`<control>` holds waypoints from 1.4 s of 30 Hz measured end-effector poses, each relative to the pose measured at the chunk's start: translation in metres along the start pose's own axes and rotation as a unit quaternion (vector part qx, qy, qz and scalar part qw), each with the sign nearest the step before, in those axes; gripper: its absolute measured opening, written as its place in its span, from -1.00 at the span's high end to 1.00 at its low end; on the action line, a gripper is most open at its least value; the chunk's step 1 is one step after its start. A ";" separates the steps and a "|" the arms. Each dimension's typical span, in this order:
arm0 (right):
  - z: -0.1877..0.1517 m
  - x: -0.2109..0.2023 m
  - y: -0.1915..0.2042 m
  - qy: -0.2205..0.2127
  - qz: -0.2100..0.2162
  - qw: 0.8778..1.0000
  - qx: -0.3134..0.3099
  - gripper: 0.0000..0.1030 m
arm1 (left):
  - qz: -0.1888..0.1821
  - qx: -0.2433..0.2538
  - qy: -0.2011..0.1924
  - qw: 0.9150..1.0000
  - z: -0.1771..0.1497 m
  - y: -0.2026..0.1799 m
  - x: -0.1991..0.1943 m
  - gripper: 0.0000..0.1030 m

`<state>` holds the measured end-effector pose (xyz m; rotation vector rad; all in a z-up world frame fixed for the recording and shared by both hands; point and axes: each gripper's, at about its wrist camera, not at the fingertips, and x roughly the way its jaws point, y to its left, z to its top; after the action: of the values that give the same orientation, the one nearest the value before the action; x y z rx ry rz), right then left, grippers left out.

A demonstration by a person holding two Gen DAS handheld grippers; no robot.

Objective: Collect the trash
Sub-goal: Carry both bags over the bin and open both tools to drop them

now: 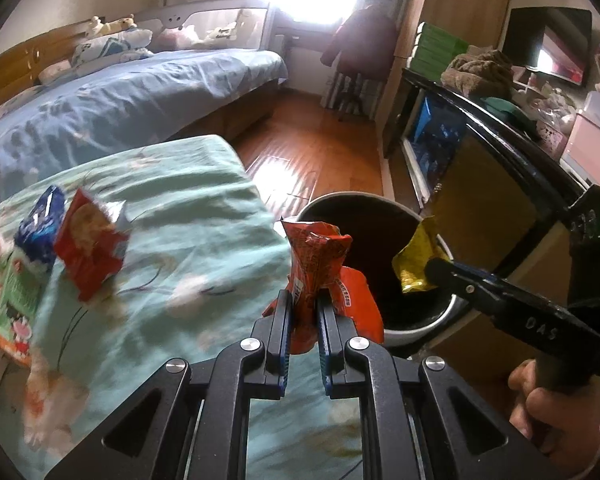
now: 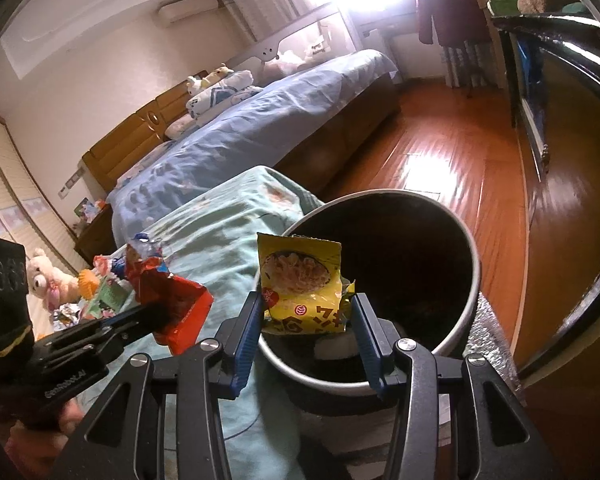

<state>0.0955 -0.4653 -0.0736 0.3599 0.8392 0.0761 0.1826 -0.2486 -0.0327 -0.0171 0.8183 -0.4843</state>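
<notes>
My left gripper point(image 1: 303, 308) is shut on an orange-red snack wrapper point(image 1: 320, 264) and holds it at the edge of the green-covered table, beside the round trash bin point(image 1: 416, 328). It also shows in the right wrist view point(image 2: 180, 312). My right gripper point(image 2: 306, 312) is over the bin point(image 2: 474, 280), its jaws spread wide around a yellow noodle packet point(image 2: 300, 284) that hangs between them above the bin's near rim. In the left wrist view the yellow packet point(image 1: 414, 264) sits at the right gripper's tip point(image 1: 436, 270) over the bin.
More wrappers lie on the green table cloth point(image 1: 188, 248): a red packet point(image 1: 90, 248), a blue one point(image 1: 40, 232) and a green carton point(image 1: 16, 308). A blue bed point(image 1: 120, 96), wooden floor point(image 1: 312, 148) and a dark cabinet point(image 1: 492, 184) surround the bin.
</notes>
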 end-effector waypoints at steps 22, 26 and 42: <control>0.024 0.020 -0.038 0.014 -0.029 0.999 0.017 0.05 | -0.002 0.017 0.021 1.000 0.030 -0.028 0.057 0.79; 0.026 0.023 -0.041 0.017 -0.031 0.999 0.020 0.05 | -0.002 0.016 0.025 1.000 0.031 -0.029 0.061 0.79; 0.027 0.020 -0.039 0.019 -0.043 0.999 0.021 -0.34 | -0.005 0.004 0.024 1.000 0.024 -0.025 0.055 0.49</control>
<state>0.1262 -0.5058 -0.0845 0.3613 0.8948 -0.0152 0.2215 -0.2975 -0.0491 -0.0020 0.8624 -0.5002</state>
